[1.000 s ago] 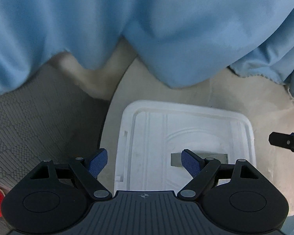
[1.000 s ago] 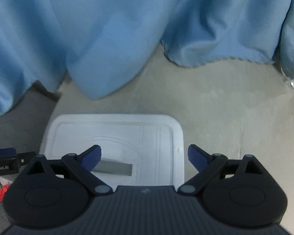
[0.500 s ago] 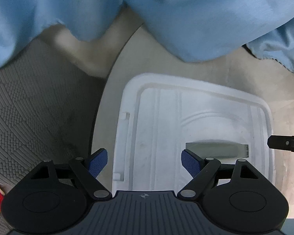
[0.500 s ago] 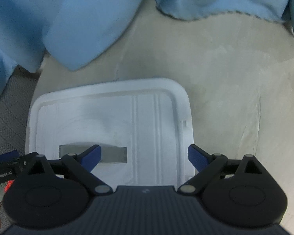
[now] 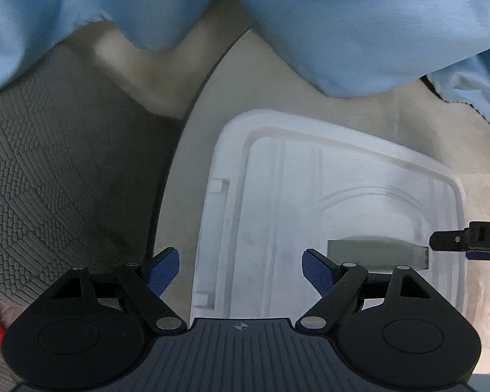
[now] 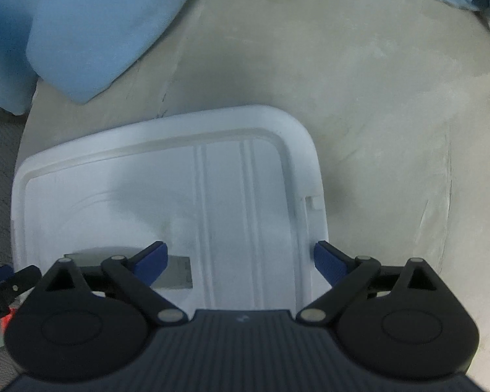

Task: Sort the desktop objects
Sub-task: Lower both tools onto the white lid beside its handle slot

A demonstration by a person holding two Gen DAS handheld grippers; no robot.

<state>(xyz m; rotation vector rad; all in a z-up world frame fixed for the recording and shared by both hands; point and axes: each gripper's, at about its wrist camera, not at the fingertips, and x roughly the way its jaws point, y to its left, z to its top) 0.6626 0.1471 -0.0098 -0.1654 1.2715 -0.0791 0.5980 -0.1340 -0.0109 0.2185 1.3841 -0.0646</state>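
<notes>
I see both tools pointing steeply down over a white plastic lid (image 5: 343, 215) that lies flat on the pale round tabletop (image 6: 392, 98).

My left tool (image 5: 240, 269) stands well open with nothing gripped: its left blue pad (image 5: 163, 269) hangs outside the lid's left edge, over bare tabletop, and its right pad sits above the lid's ribbed surface, just short of the grey rectangular recess (image 5: 375, 254) in the lid. So the lid's left rim lies between the fingers, but neither pad presses on it.

My right tool (image 6: 241, 263) is open wider, and its jaws have just been opening a little further. Its left pad (image 6: 152, 263) hangs over the same grey recess (image 6: 176, 271), and its right pad lies just beyond the lid's (image 6: 179, 196) right edge, close beside the rim. I cannot tell whether that pad touches the rim. The right rim is between the fingers and nothing is clamped.

A light blue cloth (image 5: 310, 16) is bunched beyond the lid, and a grey textured mat (image 5: 49, 179) shows past the tabletop's edge on the left.
</notes>
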